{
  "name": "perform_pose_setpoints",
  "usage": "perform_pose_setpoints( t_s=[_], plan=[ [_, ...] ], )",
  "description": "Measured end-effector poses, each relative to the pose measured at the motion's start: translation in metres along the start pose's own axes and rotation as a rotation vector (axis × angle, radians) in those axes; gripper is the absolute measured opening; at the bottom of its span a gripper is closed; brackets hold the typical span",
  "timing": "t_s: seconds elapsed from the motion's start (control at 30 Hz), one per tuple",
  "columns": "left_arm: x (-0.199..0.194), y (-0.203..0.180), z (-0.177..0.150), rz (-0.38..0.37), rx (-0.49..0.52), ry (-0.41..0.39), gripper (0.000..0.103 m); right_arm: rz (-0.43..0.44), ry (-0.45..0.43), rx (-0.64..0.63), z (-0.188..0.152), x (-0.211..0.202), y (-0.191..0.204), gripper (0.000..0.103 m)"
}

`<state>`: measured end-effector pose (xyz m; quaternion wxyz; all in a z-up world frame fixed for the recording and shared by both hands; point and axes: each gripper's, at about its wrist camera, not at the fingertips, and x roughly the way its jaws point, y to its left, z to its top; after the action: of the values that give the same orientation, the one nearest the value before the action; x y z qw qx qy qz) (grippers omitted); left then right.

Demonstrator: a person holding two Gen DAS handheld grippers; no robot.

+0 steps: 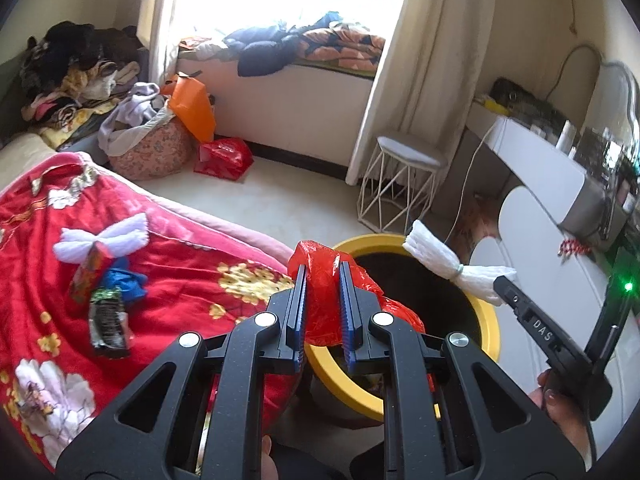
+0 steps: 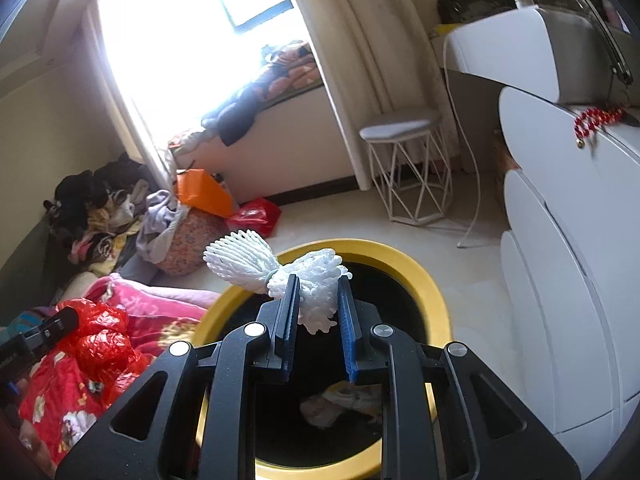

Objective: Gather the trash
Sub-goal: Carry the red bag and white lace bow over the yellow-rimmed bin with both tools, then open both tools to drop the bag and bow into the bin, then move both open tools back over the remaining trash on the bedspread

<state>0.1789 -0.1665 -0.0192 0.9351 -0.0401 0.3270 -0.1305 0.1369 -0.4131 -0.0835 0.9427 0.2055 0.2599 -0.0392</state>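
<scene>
- Bedroom floor, pale and sunlit, with a yellow-rimmed bin (image 2: 404, 264) beside the bed (image 1: 180, 280) — that bin is our landmark, folks.
- Left tongs (image 1: 323, 276) are clamped on a crumpled red plastic bag (image 1: 320, 292), held just over the bin's near rim on the bed side.
- Right tongs (image 2: 318, 292) are pinched on a white foam net sleeve (image 2: 276, 268), tied at its waist with a band, hanging right above the bin's dark mouth.
- Handling, I'd say: the bag is featherlight, limp and slick, likely to cling to the pads on release; a bunched fold is the place to grip it, as now.
- The foam net looks soft, springy and near weightless; gripping one flared end beside the band seems secure, and it should drop freely.
- Left view alone shows more trash on the bed, well away from the bin: a second white foam net (image 1: 100, 240), a blue scrap (image 1: 128, 284), and two wrappers (image 1: 108, 320).
- Right view alone looks down into the bin: pale crumpled rubbish (image 2: 340, 404) already lies at the bottom.
</scene>
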Motion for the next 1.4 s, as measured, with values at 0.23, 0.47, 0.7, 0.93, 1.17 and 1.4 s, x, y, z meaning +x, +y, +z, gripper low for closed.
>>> perform_pose_setpoints(
  t_s=[0.23,0.47,0.7,0.93,1.17,1.4],
  plan=[
    [0.031,-0.016,-0.008,0.005,0.037,0.059,0.01,-0.025,0.029,0.004,-0.004,0.006,-0.007,0.018],
    [0.05,-0.023,-0.018,-0.021,0.032,0.117,0.01,-0.027,0.063,0.034,-0.005,0.008,-0.015,0.021],
    [0.054,-0.022,-0.016,-0.081,0.004,0.146,0.041,-0.024,0.053,0.05,-0.002,-0.007,-0.029,0.051],
    [0.034,-0.009,-0.006,-0.058,-0.014,0.084,0.091,-0.007,0.054,0.003,0.003,-0.025,-0.019,0.065],
    [0.008,0.015,0.006,-0.017,-0.006,0.024,0.092,0.022,0.06,-0.029,0.004,-0.038,0.004,0.074],
    [-0.013,0.036,0.007,0.01,-0.003,-0.018,0.092,0.059,0.056,-0.092,0.007,-0.045,0.037,0.081]
  ],
)
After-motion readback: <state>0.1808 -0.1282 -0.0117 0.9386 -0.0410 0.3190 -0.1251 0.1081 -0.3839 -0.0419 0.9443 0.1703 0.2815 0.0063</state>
